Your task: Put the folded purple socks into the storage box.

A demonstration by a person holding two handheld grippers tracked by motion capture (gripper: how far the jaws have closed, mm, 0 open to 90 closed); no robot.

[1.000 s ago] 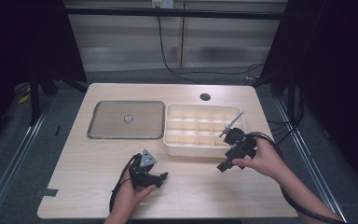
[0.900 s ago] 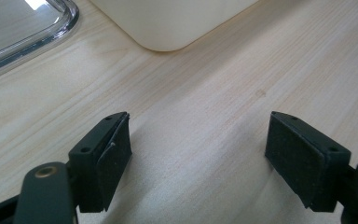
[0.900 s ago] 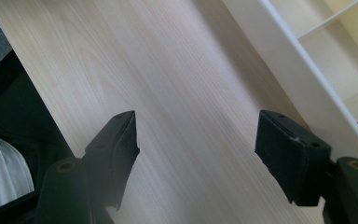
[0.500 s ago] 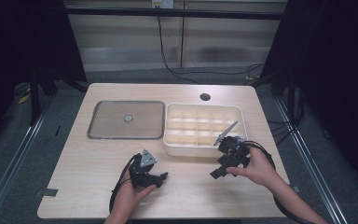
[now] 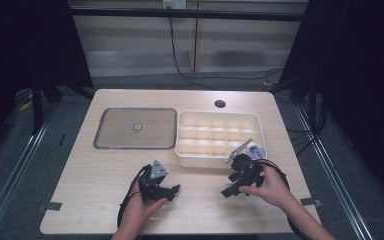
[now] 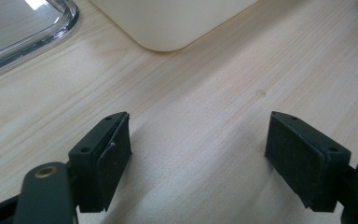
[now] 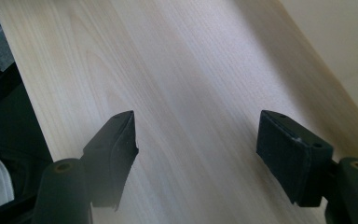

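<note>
Both grippers sit low over the table (image 5: 95, 200), jaws apart w/ nothing between them: left gripper (image 5: 172, 190) in front of the tray's near-left corner, right gripper (image 5: 228, 191) near its front-right. Divided tray (image 5: 180, 135) is centre-right, clear lid (image 5: 135, 128) flat just beside it on the left. A small purple item (image 5: 255, 149) lies in the near-right compartment (can't tell what). Likely next: lid onto tray. Approach lid edge low, grip rim squarely, keep lid level.
</note>
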